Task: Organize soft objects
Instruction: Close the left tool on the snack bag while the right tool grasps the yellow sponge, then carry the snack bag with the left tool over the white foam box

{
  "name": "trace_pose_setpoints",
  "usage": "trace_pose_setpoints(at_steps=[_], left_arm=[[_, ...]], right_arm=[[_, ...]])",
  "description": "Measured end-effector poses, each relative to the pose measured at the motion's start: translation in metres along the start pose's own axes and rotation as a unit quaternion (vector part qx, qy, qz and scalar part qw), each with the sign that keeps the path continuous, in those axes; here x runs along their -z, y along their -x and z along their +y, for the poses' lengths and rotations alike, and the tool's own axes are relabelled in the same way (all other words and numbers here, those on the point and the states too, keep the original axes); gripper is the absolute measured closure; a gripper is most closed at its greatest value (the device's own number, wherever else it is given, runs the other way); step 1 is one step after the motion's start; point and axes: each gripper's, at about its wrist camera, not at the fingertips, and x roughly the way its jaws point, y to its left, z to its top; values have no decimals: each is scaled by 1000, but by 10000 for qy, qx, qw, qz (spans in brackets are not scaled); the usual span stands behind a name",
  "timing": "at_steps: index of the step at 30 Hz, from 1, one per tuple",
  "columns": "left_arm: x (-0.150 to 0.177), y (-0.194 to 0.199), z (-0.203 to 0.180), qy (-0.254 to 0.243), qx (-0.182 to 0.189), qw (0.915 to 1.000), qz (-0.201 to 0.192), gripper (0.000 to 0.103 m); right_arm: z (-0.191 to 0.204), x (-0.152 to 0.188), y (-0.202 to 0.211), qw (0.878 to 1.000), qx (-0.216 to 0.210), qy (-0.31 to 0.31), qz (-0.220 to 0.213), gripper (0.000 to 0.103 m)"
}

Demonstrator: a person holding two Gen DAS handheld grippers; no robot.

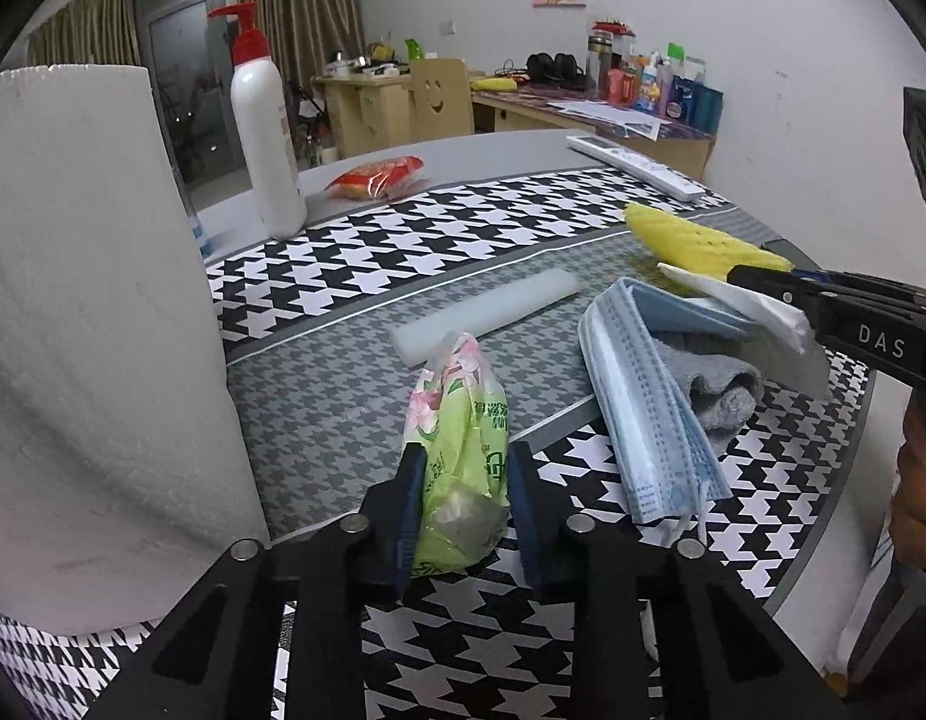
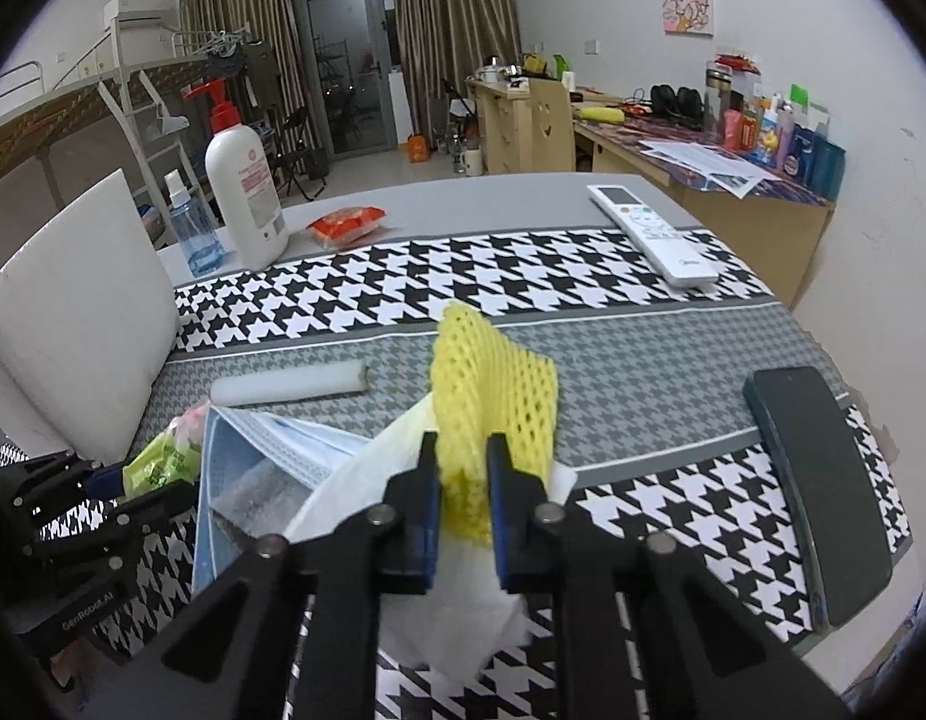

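At the left edge of the table (image 2: 523,198), which is covered by a houndstooth cloth (image 1: 463,228), a white foam block (image 1: 90,312) stands upright, with a blue spray bottle (image 2: 192,234) and a white pump bottle (image 1: 264,138) behind it toward the far left corner and a red snack packet (image 1: 375,177) beside them. Near the front edge, the left gripper (image 1: 463,468) has its jaws pinching a green tissue pack (image 1: 463,420) that lies on the cloth, and a white foam stick (image 1: 487,315) lies just beyond the pack. To the right, a stack of blue face masks (image 1: 643,396) leans over a grey cloth (image 1: 721,384). Further right, the right gripper (image 2: 459,450) has its jaws pressed onto a yellow foam net (image 2: 493,384), which stands up from a white tissue sheet (image 2: 450,600) beneath it. A white remote (image 2: 655,234) lies toward the far right corner, and a black phone (image 2: 823,492) lies along the right edge.
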Motion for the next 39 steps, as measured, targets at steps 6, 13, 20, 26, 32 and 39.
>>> trace_pose_setpoints(at_steps=[6, 13, 20, 26, 32, 39], left_arm=[[1, 8, -2, -17, 39, 9998, -195, 82], [2, 19, -7, -66, 130, 9992, -377, 82], [2, 37, -6, -90, 88, 9980, -625, 82], [2, 53, -5, -78, 109, 9964, -832, 82], [5, 74, -7, -125, 122, 9940, -1083, 82], [5, 90, -3, -102, 72, 9912, -1317, 82]], right_arm=[[-4, 0, 11, 9998, 44, -104, -138, 88], [-1, 0, 31, 9990, 38, -78, -431, 88], [3, 2, 48, 9981, 43, -57, -613, 88], [9, 1, 64, 9968, 53, -5, -792, 88], [19, 2, 77, 9955, 60, 86, -940, 88], [29, 6, 89, 9940, 67, 196, -1074, 88]])
